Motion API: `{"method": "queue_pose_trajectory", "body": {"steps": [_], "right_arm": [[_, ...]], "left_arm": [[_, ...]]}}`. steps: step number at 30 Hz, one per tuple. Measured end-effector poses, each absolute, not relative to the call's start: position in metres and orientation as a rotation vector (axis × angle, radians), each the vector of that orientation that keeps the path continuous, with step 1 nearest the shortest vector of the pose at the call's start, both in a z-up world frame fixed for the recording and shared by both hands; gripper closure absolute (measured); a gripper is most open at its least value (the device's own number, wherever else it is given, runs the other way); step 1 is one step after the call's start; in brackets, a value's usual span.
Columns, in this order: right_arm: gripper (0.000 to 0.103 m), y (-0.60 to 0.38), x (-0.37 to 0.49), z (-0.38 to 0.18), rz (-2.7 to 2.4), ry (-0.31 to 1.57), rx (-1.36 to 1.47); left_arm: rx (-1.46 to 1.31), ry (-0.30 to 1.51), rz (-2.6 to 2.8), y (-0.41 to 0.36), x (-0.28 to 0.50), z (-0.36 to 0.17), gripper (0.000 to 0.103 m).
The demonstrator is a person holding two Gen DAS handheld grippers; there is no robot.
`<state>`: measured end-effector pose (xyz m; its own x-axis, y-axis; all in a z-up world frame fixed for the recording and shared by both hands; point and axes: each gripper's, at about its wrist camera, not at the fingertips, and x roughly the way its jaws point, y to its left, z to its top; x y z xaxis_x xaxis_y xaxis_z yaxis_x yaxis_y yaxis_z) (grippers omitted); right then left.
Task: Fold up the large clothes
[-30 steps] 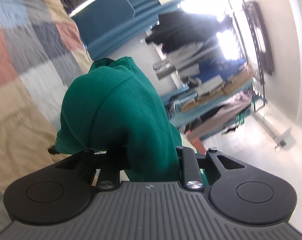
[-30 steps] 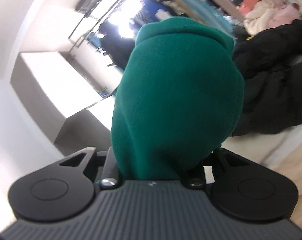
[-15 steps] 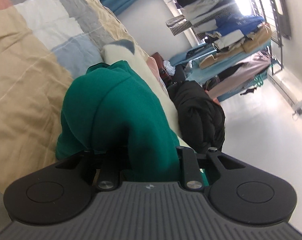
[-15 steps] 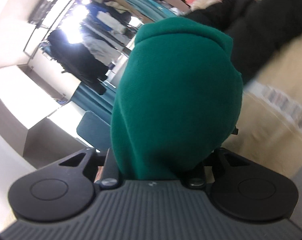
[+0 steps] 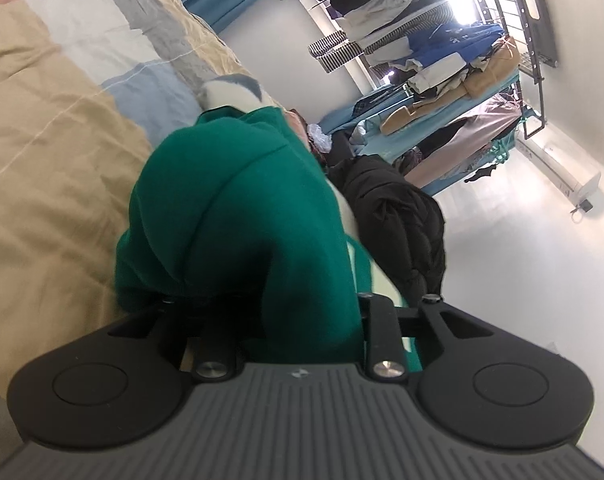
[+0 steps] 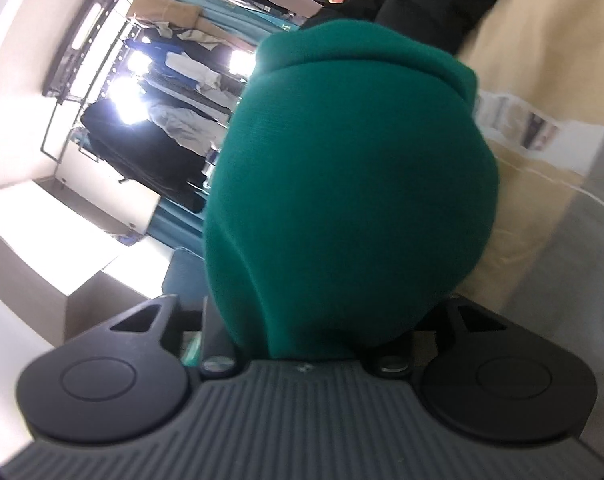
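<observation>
Green garment [image 5: 238, 216] is being laid onto the patchwork bed [image 5: 54, 152], bunched between the just-opening jaws of left gripper [image 5: 298, 320] and right gripper [image 6: 306, 340], whether pinched cannot be told; release and smoothing needed next.

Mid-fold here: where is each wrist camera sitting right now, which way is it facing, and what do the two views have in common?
Left wrist: sits on the left gripper, looking along its fingers over the patchwork bedcover toward the clothes rack and a black jacket; only the gripper body shows, green garment bunched between its jaws.
Right wrist: sits on the right gripper, facing the rack, beige bedcover at right; only the gripper body shows, green garment filling its jaws.
Shared: the green garment, bedcover, rack and black jacket. Both jaws have just been opening.
</observation>
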<state>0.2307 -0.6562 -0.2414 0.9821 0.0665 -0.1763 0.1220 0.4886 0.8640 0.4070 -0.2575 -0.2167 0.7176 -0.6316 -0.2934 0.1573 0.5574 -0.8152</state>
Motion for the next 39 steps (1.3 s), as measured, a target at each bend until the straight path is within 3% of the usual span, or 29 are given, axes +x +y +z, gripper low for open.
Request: {"method": "queue_pose_trajectory", "body": {"steps": [7, 9, 11, 15, 17, 28, 39], "right_arm": [[0.049, -0.659, 0.233, -0.247, -0.039, 0.186, 1.122], [0.047, -0.659, 0.23, -0.246, -0.047, 0.198, 1.147], [0.043, -0.661, 0.227, -0.25, -0.057, 0.213, 1.178], [0.034, -0.661, 0.216, -0.247, -0.101, 0.248, 1.208], [0.034, -0.661, 0.206, -0.246, -0.117, 0.259, 1.231], [0.029, -0.662, 0.121, -0.21, -0.251, 0.309, 1.235], [0.029, -0.652, 0.075, -0.08, -0.195, 0.139, 1.017]], "left_arm": [[-0.846, 0.626, -0.487, -0.259, 0.407, -0.221, 0.059], [-0.849, 0.641, -0.485, -0.258, 0.406, -0.219, 0.053], [-0.86, 0.673, -0.487, -0.255, 0.406, -0.215, 0.038], [-0.856, 0.739, -0.453, -0.241, 0.401, -0.209, 0.028], [-0.868, 0.748, -0.453, -0.228, 0.392, -0.204, 0.023], [-0.679, 0.655, -0.407, -0.182, 0.32, -0.12, 0.02], [-0.462, 0.513, -0.471, -0.182, 0.25, 0.002, 0.02]]}}
